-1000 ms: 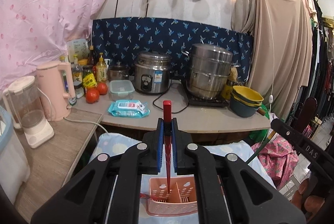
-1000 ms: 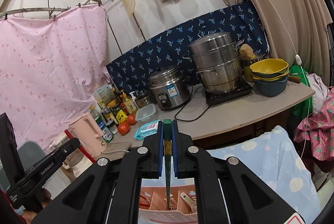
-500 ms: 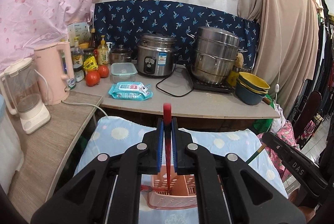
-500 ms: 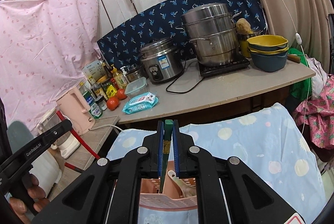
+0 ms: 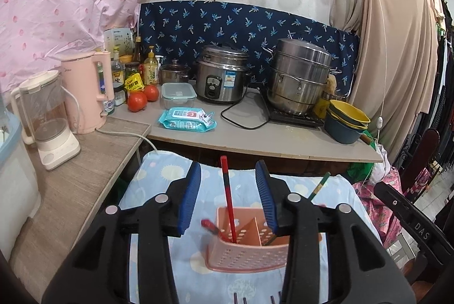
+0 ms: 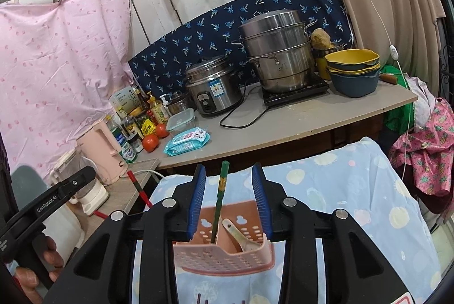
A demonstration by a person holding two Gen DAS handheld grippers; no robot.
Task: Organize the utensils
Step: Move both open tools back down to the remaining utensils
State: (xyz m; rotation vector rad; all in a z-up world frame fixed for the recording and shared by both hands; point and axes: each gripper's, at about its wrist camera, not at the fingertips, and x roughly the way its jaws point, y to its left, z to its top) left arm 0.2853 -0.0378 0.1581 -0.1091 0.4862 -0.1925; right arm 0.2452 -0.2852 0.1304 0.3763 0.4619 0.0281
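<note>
A pink perforated utensil holder [image 5: 247, 253] stands on the blue spotted cloth [image 5: 159, 182]; it also shows in the right wrist view [image 6: 224, 255]. A red chopstick [image 5: 228, 199] stands in it between the open jaws of my left gripper [image 5: 227, 176], untouched. A green chopstick [image 6: 219, 202] stands in the holder between the open jaws of my right gripper [image 6: 228, 176], free of them. It also shows in the left wrist view [image 5: 317, 187]. A pale spoon [image 6: 237, 231] lies in the holder. A red utensil end [image 5: 208, 226] sticks out at the holder's left.
Behind the cloth is a counter [image 5: 255, 139] with a rice cooker [image 5: 222, 75], a steel steamer pot [image 5: 300, 80], stacked bowls [image 5: 344, 119], a wipes pack [image 5: 187, 119], tomatoes [image 5: 137, 101] and bottles. A pink kettle [image 5: 86, 94] and a blender [image 5: 48, 116] stand on the left shelf.
Both grippers have opened and let go of their chopsticks, which now stand in the holder. Both cameras have tilted down and drawn back a little.
</note>
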